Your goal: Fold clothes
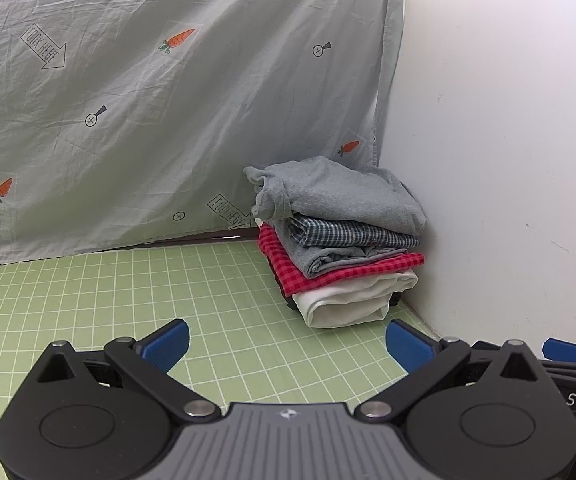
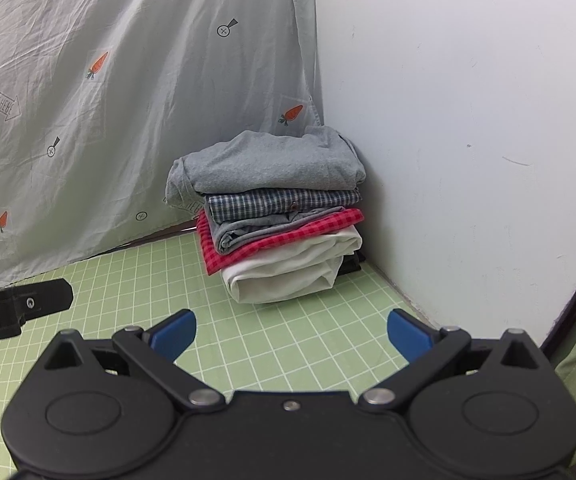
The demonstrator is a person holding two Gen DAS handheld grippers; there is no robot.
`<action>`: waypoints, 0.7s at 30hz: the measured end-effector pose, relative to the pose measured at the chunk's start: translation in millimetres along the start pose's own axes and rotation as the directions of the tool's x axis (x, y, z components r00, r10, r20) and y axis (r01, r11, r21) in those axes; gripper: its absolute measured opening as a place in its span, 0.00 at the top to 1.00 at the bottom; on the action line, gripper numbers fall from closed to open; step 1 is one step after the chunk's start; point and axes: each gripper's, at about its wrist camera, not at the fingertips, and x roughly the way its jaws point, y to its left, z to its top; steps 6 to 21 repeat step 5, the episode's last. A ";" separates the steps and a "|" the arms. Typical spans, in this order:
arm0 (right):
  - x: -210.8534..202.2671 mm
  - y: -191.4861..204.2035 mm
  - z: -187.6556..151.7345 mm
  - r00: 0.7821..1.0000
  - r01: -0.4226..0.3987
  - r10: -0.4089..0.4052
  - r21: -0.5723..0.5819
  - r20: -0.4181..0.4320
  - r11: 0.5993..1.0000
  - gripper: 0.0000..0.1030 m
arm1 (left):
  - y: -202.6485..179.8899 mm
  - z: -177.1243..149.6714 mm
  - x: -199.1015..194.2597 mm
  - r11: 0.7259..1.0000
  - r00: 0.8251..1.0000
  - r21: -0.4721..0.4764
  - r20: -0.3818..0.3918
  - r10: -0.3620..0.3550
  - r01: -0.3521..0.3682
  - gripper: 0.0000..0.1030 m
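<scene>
Open left claw (image 1: pixel 287 344), green grid mat (image 1: pixel 127 312), white wall (image 1: pixel 488 120)

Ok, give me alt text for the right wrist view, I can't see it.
A stack of folded clothes, grey on top, sits in the corner on a green grid mat. The right gripper is open and empty before it.
</scene>
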 end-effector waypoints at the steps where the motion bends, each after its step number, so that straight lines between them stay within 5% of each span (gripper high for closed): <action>1: -0.7 -0.6 0.0 1.000 0.000 0.000 0.000 0.002 1.000 0.00 | -0.9 -0.1 -0.3 1.000 1.000 0.001 0.001 -0.001 0.001 0.00; 21: -2.4 -3.3 0.5 1.000 0.006 -0.006 0.002 0.008 1.000 0.00 | -3.9 -0.5 -0.5 1.000 1.000 0.008 0.003 -0.004 0.004 0.00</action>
